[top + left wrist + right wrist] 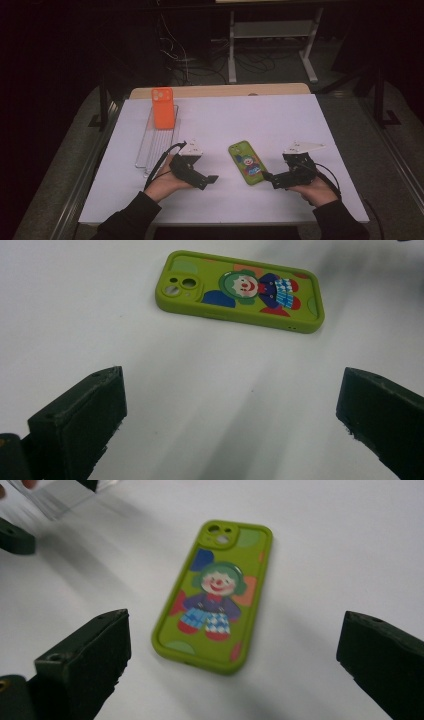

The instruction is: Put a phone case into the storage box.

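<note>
I see the green phone case (246, 162) with a clown on it lying flat on the white table (280, 120), between my two grippers. My left gripper (212, 178) sits just left of it, jaws wide apart, holding nothing. My right gripper (266, 176) is near its right side, jaws wide apart too. An orange phone case (162, 108) stands far left on a clear rack (157, 142).

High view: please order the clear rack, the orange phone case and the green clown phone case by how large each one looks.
1. Clear rack, plainly the largest.
2. Orange phone case and green clown phone case look alike; the orange one stands farther from the camera, so I leave them unranked.
</note>
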Tool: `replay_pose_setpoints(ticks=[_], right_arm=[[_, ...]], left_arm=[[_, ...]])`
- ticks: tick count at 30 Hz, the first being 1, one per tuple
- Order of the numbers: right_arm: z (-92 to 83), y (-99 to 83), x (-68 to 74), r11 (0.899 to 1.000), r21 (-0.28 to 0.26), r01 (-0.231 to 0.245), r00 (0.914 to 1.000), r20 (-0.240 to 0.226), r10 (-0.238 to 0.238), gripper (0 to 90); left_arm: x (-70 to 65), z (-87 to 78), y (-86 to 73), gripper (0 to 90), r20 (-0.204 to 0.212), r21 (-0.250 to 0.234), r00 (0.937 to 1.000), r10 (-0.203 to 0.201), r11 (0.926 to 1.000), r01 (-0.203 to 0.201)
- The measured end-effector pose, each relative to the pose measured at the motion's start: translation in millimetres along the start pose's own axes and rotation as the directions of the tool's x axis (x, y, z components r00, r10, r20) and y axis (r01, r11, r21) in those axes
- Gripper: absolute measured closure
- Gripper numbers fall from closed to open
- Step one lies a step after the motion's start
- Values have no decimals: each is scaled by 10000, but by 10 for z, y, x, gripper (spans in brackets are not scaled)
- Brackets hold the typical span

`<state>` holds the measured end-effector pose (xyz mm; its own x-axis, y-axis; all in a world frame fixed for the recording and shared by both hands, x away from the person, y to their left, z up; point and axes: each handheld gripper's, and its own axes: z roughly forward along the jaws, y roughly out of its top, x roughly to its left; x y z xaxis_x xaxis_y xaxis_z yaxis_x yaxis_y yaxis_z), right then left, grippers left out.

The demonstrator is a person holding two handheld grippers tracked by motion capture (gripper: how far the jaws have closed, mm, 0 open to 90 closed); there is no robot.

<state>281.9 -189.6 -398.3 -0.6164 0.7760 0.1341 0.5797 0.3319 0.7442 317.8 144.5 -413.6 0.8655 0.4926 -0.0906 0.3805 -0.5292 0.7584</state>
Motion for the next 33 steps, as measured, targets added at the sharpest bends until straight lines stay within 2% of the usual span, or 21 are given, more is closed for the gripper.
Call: replay_pose_setpoints(ticks=[3, 5, 14, 20, 21, 25, 28, 30, 31, 33], right_arm=[[36, 93, 50, 10000, 22, -27, 9998, -191, 27, 3], [84, 158, 75, 9999, -19, 113, 9996, -262, -114, 2], [358, 394, 175, 9991, 375, 205, 9996, -185, -199, 3], [495, 493, 211, 9993, 374, 76, 9999, -147, -71, 3], [514, 505, 200, 9993, 314, 200, 9998, -88, -198, 3], [552, 531, 203, 9994, 255, -235, 9994, 247, 229, 0], [581, 527, 197, 9992, 341, -222, 9986, 491, 205, 0], [601, 513, 206, 9980, 582, -227, 9984, 535, 196, 0], [625, 500, 199, 9978, 659, -54, 9982, 604, 14, 0], [661, 475, 206, 9958, 891, -198, 9979, 638, 141, 0]], left_arm=[[2, 2, 1, 0, 27, -40, 10000, -72, 10000, 73], [1, 5, 0, 0, -5, -93, 9999, -120, 9999, 120], [16, -8, -1, 0, -10, -109, 9995, -307, 9995, 307], [42, -14, -1, 0, 20, -28, 9996, -296, 9996, 296], [42, -14, -1, 0, 15, -38, 9994, -332, 9994, 332], [50, -19, -3, 0, -7, 85, 9997, -249, 9997, 249], [51, -19, -1, 0, 3, 78, 9998, -186, 9998, 186], [53, -17, -2, 0, -2, 80, 9998, -182, 9998, 182], [52, -15, -3, 0, -16, 77, 9998, -198, 9998, 199], [52, -13, -4, 0, -23, 65, 9998, -220, 9997, 220]])
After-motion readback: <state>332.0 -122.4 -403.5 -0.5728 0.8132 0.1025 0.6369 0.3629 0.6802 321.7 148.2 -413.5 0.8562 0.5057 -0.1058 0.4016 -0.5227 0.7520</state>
